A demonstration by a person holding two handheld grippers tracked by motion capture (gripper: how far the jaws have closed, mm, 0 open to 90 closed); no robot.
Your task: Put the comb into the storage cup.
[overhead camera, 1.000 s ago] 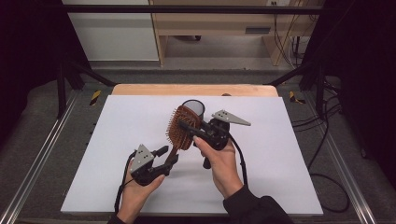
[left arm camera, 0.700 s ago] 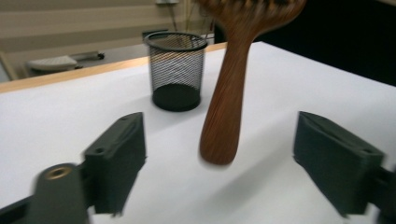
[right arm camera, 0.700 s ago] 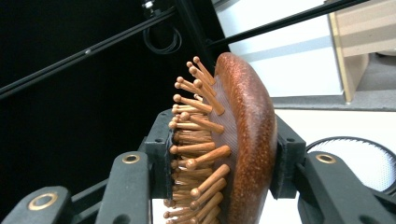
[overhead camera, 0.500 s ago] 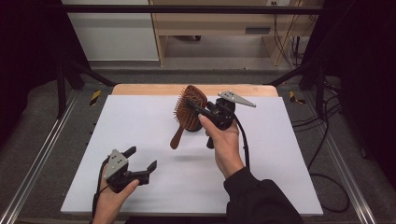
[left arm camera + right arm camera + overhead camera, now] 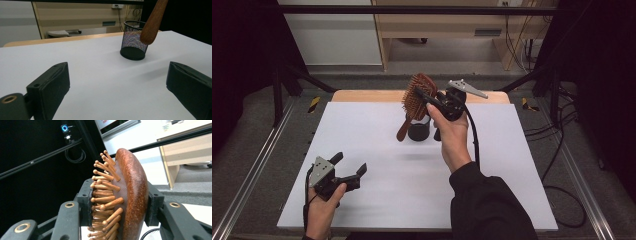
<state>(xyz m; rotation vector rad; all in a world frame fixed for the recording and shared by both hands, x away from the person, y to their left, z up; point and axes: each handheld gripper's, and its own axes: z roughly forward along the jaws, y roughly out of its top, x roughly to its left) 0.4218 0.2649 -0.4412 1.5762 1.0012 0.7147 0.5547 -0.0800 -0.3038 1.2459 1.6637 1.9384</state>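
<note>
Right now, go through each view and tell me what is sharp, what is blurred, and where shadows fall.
High view: evenly lit, dark at both sides; a faint shadow on the table below the brush. Left gripper view: mesh cup sharp, the near jaws soft, the brush handle slightly soft. Right gripper view: brush sharp, background dark and blurred.

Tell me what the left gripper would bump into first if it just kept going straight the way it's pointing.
Probably the mesh cup ahead and slightly right of the open left gripper, though it might slip past; the hairbrush handle hangs above. Depth is uncertain.
</note>
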